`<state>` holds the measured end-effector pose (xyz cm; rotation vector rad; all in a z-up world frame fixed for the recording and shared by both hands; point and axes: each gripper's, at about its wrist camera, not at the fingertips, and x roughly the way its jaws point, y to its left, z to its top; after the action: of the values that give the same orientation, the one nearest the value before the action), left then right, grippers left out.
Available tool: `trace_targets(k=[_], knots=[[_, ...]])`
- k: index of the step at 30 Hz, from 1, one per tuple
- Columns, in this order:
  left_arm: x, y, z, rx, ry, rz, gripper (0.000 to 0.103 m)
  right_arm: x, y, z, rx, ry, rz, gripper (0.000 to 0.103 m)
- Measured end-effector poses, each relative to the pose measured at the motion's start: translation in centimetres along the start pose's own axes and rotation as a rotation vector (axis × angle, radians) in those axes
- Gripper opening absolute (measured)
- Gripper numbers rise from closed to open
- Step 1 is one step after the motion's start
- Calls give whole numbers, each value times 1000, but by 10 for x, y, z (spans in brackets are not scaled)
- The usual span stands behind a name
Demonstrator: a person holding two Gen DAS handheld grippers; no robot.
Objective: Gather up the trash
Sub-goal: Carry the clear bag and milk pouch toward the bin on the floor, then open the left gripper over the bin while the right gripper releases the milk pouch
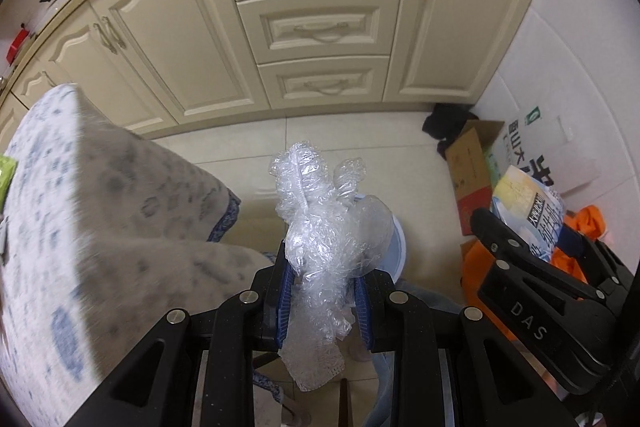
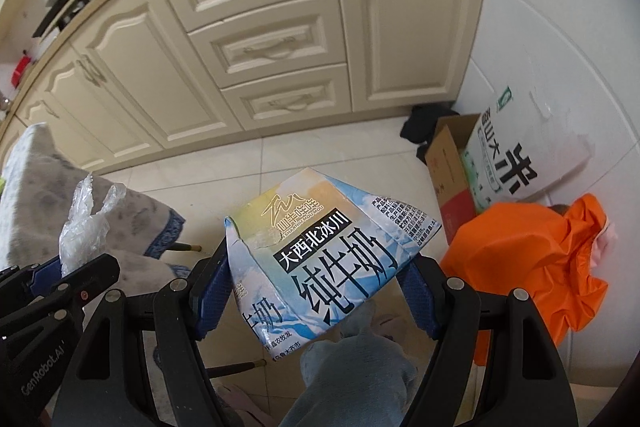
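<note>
Left claw (image 1: 324, 291): I pinch crumpled plastic wrap (image 1: 320, 227).
Right claw (image 2: 316, 291): I clamp milk carton (image 2: 320, 251), "SHANNIU MOUMOU".
Around: orange bag (image 2: 532, 267), cardboard box (image 2: 448, 167), cabinets (image 2: 248, 39).

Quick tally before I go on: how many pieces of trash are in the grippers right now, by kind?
Clear plastic wrap, held in the left gripper: 1
Milk carton, flattened, held in the right gripper: 1
Total: 2

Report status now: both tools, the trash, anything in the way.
Left tool shut on plastic wrap. Right tool shut on milk carton. Orange bag on floor right; nothing blocking.
</note>
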<state>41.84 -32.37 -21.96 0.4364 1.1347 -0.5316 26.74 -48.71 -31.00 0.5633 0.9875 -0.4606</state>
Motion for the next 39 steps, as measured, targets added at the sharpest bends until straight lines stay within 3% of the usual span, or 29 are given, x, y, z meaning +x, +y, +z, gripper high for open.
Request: trace_targets(k=[8,10,11,12,13,14,26,39], knots=[[50,-22,26,32,52,-4,24,31,-23,-1,42,69,-29,75],[58,-26,28,40,56,7,30,38,-28,-2,53,85,-33,75],[60,-28,28,48,60,19,36,41,-30,-3,58,92,-35,75],[66,-31,29,57,75,55,57,42,-31,-4,60,96,-35,75],[68,-33,29,60,69,76,72,44,-32,-4,62,101,-36,75],[69,-34,28,60,52,93,74,45,-33,-4,63,105,-36,75],[82,-18,19,6,97,124,74,51,-18,-3,45,119,-26,76],[65,19,8,-35,95,126,74,47,25,3,-20,113,15,76]])
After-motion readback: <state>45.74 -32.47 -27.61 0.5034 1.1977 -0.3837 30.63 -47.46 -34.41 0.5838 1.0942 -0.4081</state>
